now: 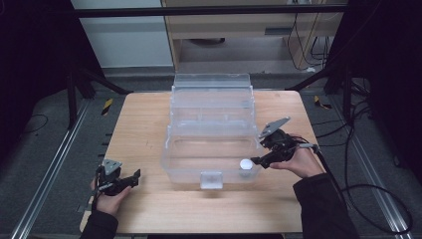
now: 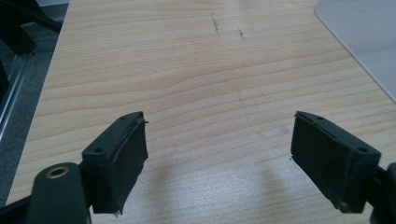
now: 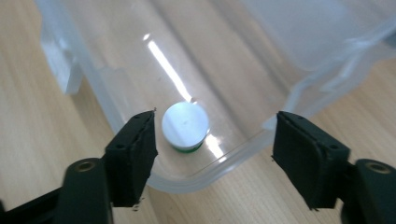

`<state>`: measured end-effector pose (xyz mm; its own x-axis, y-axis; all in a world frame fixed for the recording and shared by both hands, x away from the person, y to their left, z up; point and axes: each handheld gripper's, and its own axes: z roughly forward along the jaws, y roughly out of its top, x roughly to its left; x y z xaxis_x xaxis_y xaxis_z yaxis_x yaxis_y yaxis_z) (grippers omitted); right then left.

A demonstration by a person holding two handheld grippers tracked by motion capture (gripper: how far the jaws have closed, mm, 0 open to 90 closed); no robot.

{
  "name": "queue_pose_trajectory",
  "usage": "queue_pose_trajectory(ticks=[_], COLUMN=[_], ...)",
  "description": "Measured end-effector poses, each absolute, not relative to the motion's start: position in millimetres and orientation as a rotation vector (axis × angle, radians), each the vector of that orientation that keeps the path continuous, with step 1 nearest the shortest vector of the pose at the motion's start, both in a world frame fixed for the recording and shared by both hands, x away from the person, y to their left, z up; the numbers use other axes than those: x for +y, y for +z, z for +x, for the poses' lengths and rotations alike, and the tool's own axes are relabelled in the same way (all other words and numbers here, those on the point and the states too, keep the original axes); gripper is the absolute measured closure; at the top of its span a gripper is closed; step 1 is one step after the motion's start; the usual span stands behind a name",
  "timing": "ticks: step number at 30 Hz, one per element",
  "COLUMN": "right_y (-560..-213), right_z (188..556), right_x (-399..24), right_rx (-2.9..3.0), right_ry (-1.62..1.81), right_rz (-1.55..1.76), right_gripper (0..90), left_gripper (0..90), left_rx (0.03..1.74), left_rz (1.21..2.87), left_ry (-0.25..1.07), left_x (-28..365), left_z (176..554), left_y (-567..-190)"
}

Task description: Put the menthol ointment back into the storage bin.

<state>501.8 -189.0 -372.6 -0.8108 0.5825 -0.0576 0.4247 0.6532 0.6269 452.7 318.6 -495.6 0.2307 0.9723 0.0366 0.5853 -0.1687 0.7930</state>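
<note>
Light wooden table point(image 1: 149, 129) stands on a grey floor, with dark frames at both sides and a pale cabinet behind it. On the table there is one clear plastic storage box with stepped tiers point(image 1: 211, 107), open at the top, and it has a small clear latch point(image 1: 211, 179) at its near wall.

Inside the lowest compartment, near its front right corner, stands one small round container with a white lid and a green base point(image 3: 185, 127); the high view shows it just inside the near wall point(image 1: 246, 167). In the right gripper view it lies between the two black jaws but beyond them, closer to the left jaw, and the jaws do not touch it. The right gripper point(image 3: 215, 154) is spread wide and holds nothing; its tips hang over the rim of the box.

The right hand point(image 1: 298, 159) holds this gripper at the right side of the box, pointing left and slightly down. The left hand point(image 1: 107, 196) rests near the front left corner of the table, well apart from the box. The left gripper point(image 2: 217, 154) is also spread wide and empty, over bare wood
</note>
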Motion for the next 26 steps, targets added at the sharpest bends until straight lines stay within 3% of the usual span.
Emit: queue_pose_trajectory(ticks=[6,18,26], right_y=[-377,-426,-471], right_z=[482,455,450], right_x=[-222,-278,-299], right_rx=[2.386,1.978,1.939], right_ry=[1.054,1.178,1.116], right_rz=[1.041,1.288,1.376], right_gripper=[19.1,21.4,16.6], left_gripper=[20.8,24.1,23.6], left_rx=[1.427,1.429,1.422], left_rz=[1.842,1.825,1.808], left_ry=[0.745,0.749,0.760], left_x=[318,319,321], left_z=[452,451,449], left_y=[-494,-493,-491])
